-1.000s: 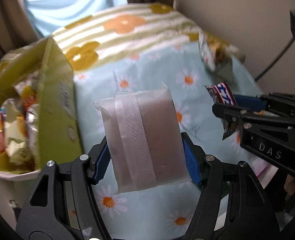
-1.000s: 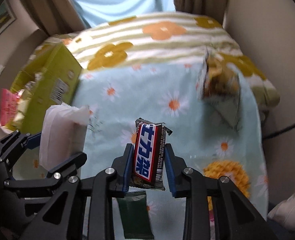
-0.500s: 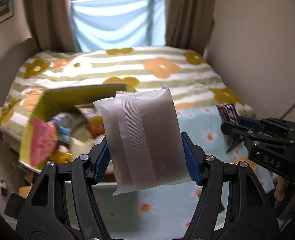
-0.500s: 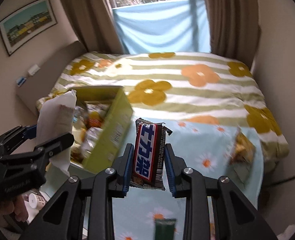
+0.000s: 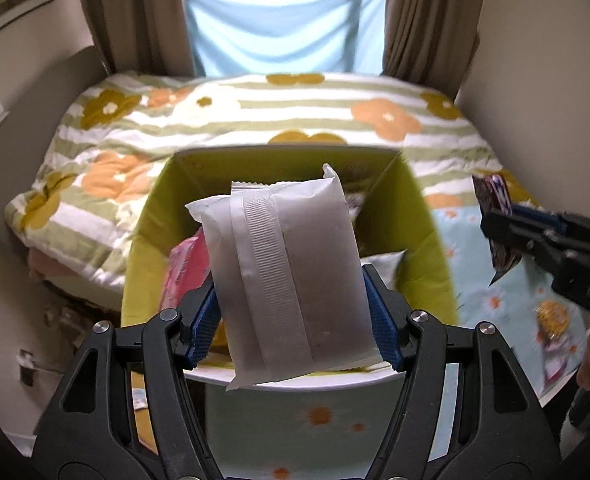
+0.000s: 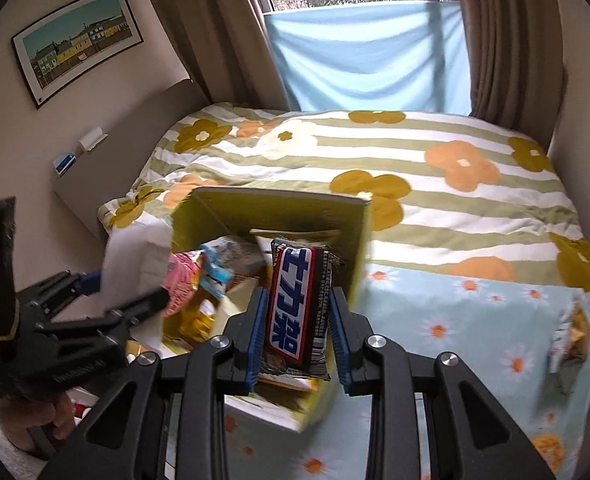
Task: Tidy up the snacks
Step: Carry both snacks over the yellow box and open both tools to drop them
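While clamped in left gripper (image 5: 291,320), white pouch (image 5: 283,272) stands upright, frame centre | right gripper (image 6: 297,330) pinches chocolate bar (image 6: 297,308), long axis vertical | yellow box (image 5: 147,232) behind

You hold a white pouch (image 5: 291,280) upright over the open green box (image 5: 427,232), which is full of snacks, and a red-and-blue bar (image 6: 297,308) upright above its near edge.

My left gripper (image 5: 293,320) has blue pads around a plain white packet (image 5: 287,276); my right gripper (image 6: 297,330) grips a red, white and blue bar (image 6: 297,304). I see a yellow-green box (image 5: 423,240), a pale blue daisy cloth (image 6: 475,320) and a green-striped quilt (image 6: 415,168) with orange and mustard flowers.
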`<state>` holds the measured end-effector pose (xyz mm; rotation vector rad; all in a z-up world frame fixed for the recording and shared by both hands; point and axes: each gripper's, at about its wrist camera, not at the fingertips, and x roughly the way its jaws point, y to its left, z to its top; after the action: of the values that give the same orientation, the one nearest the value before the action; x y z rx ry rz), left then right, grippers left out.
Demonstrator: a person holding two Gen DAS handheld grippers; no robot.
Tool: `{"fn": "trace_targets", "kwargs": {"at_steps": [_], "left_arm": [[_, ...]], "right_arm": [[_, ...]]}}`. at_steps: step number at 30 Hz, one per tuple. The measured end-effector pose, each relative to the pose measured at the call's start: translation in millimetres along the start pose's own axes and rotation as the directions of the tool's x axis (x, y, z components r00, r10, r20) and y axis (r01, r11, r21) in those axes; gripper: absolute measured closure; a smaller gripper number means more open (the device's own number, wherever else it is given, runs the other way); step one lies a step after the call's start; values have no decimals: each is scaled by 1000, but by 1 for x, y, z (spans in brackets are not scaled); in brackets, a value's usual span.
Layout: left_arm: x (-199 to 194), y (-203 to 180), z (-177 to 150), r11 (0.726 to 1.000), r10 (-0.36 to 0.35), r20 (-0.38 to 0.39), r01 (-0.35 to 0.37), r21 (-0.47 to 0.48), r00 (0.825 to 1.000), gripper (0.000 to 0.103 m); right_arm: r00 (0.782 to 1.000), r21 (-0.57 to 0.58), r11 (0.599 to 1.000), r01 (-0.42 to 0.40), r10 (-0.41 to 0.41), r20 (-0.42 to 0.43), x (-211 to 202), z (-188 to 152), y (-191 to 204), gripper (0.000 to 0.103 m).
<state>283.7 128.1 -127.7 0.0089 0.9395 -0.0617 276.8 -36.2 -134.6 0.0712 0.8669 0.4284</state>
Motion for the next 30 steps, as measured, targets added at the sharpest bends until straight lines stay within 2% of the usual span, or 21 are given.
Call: {"fn": "trace_targets", "kwargs": {"at_steps": [7,10,12,13,15,28,29,30], "left_arm": [[45,20,-19,998,-36,-109,42,53,993,41],[49,20,-21,994,-54,-103,63,89,993,39],[44,21,-19,990,-96,-72,102,95,993,21],[40,22,-17,990,-105,-54,110,89,993,0],[35,23,-16,991,-98,-31,101,90,995,0],[41,39,-34,995,-56,-91,63,71,994,0],[41,40,-34,996,-56,-91,62,69,994,0],[40,40,-34,996,-56,-91,62,68,994,0]], "right_arm": [[998,68,997,33,-29,-56,34,-6,21,75],[995,88,994,60,-54,-78,39,-9,24,75],[993,95,992,78,-69,-93,41,-11,24,75],[992,97,992,84,-74,-102,42,-13,24,75],[990,97,991,94,-82,-119,44,-14,25,75],[982,74,995,68,-54,-180,59,-29,31,75],[980,81,995,63,-46,-193,61,-30,31,75],[978,82,995,60,-42,-204,63,-30,31,64]]}}
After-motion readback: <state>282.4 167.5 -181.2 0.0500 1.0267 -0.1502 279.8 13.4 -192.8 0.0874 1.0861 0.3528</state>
